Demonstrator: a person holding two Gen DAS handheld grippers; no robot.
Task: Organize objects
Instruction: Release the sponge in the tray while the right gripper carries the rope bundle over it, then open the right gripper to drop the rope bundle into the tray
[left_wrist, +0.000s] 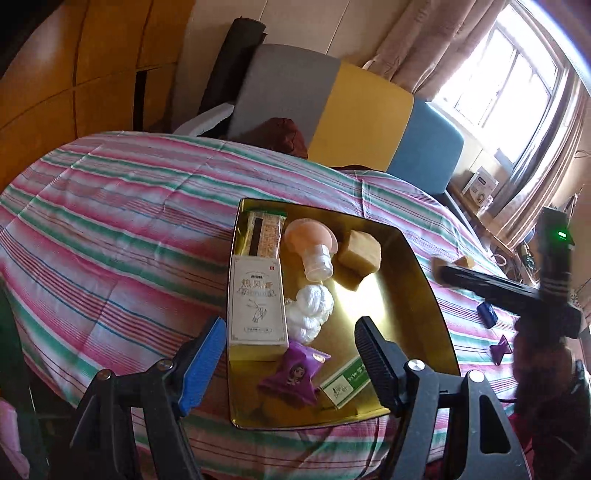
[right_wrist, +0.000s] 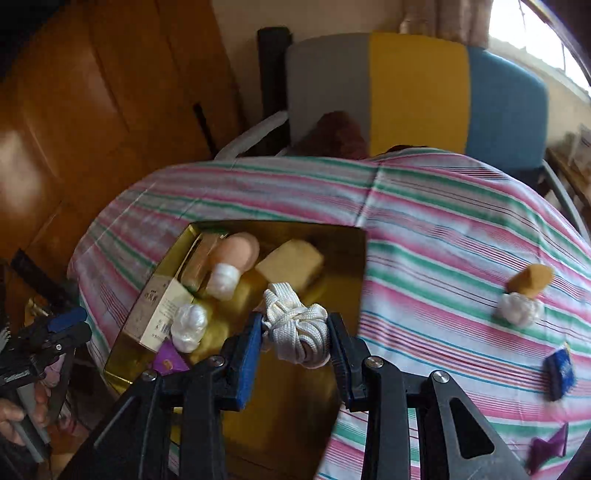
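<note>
Two hand-held black grippers with mismatched pads

The left gripper (left_wrist: 290, 354) had a matt black frame of angled linkage arms, each joint pinned by a round silver screw; one jaw wore a bright blue ribbed pad at 9 o'clock of the gap, the other a black ribbed pad at 3 o'clock. The right gripper (right_wrist: 291, 339) was built alike: blue pad at 9 o'clock, black pad at 3 o'clock, silver screw heads on the arms, and triangular cut-outs in the black side plates. Seen from the left camera, its body carried a small green light at 2 o'clock and pale stripes across the black housing.
</note>
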